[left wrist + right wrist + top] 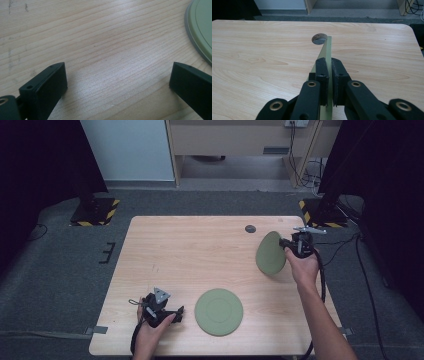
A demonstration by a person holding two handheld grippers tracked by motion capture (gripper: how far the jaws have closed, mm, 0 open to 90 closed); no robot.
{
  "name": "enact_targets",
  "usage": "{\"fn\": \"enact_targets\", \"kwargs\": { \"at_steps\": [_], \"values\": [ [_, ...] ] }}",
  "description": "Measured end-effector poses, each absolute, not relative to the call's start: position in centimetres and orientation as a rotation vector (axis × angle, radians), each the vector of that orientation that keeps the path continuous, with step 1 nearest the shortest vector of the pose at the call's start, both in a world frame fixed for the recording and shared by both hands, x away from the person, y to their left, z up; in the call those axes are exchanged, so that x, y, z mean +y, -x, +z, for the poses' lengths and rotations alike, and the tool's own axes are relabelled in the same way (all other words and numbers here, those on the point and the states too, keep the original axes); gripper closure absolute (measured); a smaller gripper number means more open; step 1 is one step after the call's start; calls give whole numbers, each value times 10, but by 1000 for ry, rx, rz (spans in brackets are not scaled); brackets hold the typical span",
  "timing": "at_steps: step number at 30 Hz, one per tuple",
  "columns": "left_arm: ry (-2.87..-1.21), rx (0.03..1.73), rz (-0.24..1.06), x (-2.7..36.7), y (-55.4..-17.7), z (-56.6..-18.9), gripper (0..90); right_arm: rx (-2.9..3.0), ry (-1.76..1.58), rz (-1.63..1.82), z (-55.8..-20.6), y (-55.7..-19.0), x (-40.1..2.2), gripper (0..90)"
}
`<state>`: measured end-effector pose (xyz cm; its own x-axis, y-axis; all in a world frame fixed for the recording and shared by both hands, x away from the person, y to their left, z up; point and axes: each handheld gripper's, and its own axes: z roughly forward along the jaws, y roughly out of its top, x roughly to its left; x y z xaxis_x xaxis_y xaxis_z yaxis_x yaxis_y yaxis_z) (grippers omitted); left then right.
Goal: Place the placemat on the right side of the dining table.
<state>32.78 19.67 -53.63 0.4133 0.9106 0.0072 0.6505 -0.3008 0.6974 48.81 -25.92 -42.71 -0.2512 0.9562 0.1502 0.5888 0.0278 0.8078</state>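
Held plate: a green plate (270, 252) sits at the right of the high view, lifted off the wooden table (200, 250) and tipped up on edge, its face turned toward the left of the frame.
Its axis: in the right gripper view the held plate (325, 53) shows edge-on as a thin strip running from bottom centre up toward a dark round hole (319, 39) in the tabletop.
Right gripper: the right gripper (289, 243) pinches the plate's rim at its right edge; in its own view the two black jaws are pressed together on the thin edge.
Flat plate: a second green plate (218, 311) lies flat at lower centre of the high view, face up with concentric rings.
Left gripper: the left gripper (176, 313) rests at lower left, just beside the flat plate, jaws spread wide with bare wood between them.
Left gripper view: the flat plate's rim (200, 30) curves in at the upper right corner, apart from both jaws.
Count: two green plates, two grippers, one table, one hole.
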Motion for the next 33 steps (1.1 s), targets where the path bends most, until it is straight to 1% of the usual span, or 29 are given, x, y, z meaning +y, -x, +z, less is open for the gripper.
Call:
{"fn": "enact_targets", "kwargs": {
  "at_steps": [10, 22, 33],
  "values": [
    [-2052, 1318, 542, 198, -329, -536, 9, 1855, -1601, 1100, -435, -493, -269, 855],
    [-2039, 1333, 545, 203, -332, -536, 22, 1840, -1659, 1068, -456, -494, -290, 853],
    [-2035, 1339, 550, 204, -333, -536, 24, 1845, -1675, 1033, -467, -493, -297, 850]
  ]
}}
